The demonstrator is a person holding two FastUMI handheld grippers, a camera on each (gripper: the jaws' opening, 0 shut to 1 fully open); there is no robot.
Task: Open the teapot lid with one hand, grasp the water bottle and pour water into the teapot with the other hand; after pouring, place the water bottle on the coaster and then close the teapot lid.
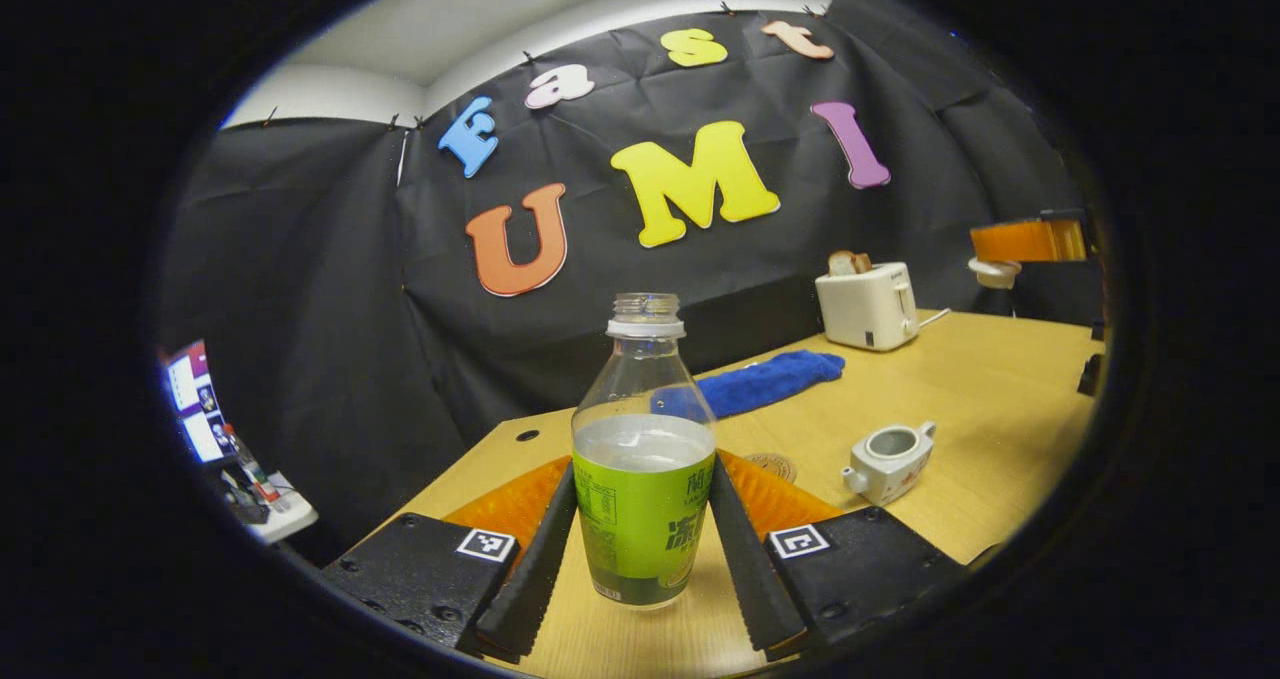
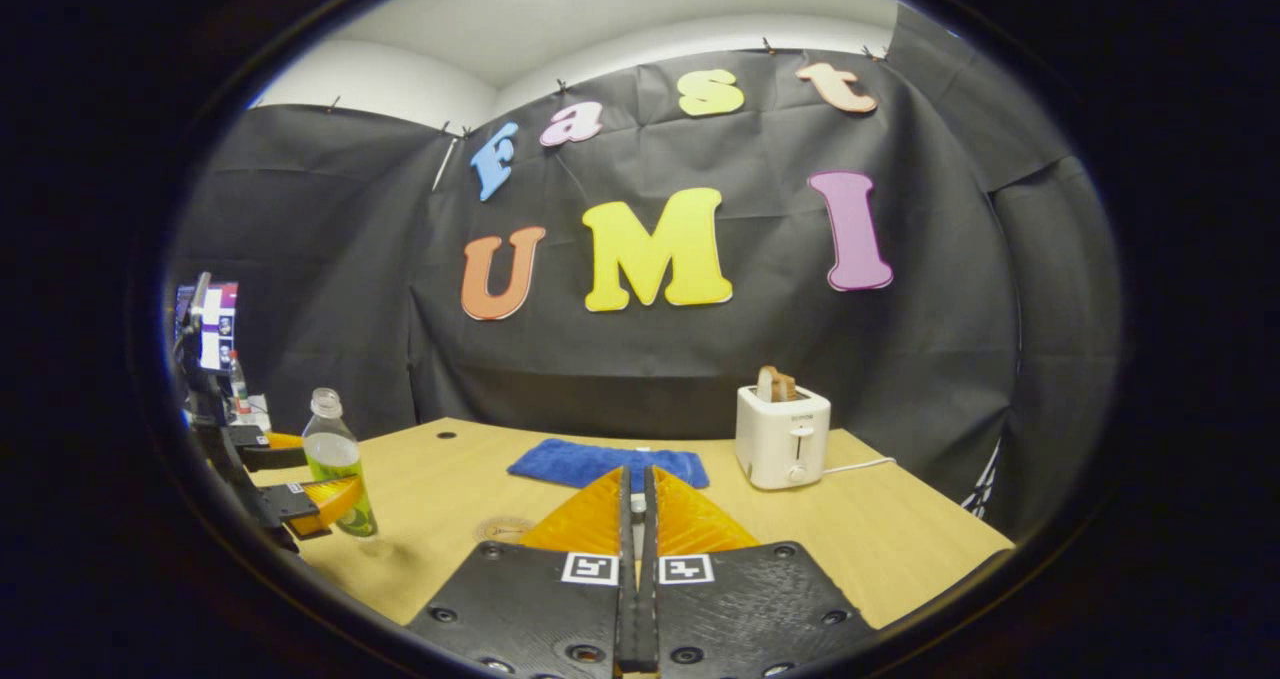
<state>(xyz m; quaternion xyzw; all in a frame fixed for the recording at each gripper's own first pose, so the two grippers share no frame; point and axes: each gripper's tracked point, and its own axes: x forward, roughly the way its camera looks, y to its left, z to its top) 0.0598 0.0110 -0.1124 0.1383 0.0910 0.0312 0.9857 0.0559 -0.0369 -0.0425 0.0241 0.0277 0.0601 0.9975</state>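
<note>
Clear plastic green-labelled water bottle [image 1: 644, 459] was clamped upright between left gripper [image 1: 640, 549] fingers, left of the lidless white ceramic teapot [image 1: 889, 460], ready for pouring. Right gripper [image 2: 637, 504] fingers were pinched together, presumably on the lid; unconfirmed.

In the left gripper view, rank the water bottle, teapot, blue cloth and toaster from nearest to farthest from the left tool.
1. Water bottle: between the left tool's fingers.
2. Teapot: lidless, ahead to the right.
3. Blue cloth: farther back, mid-table.
4. Toaster: at the far edge by the wall.
</note>
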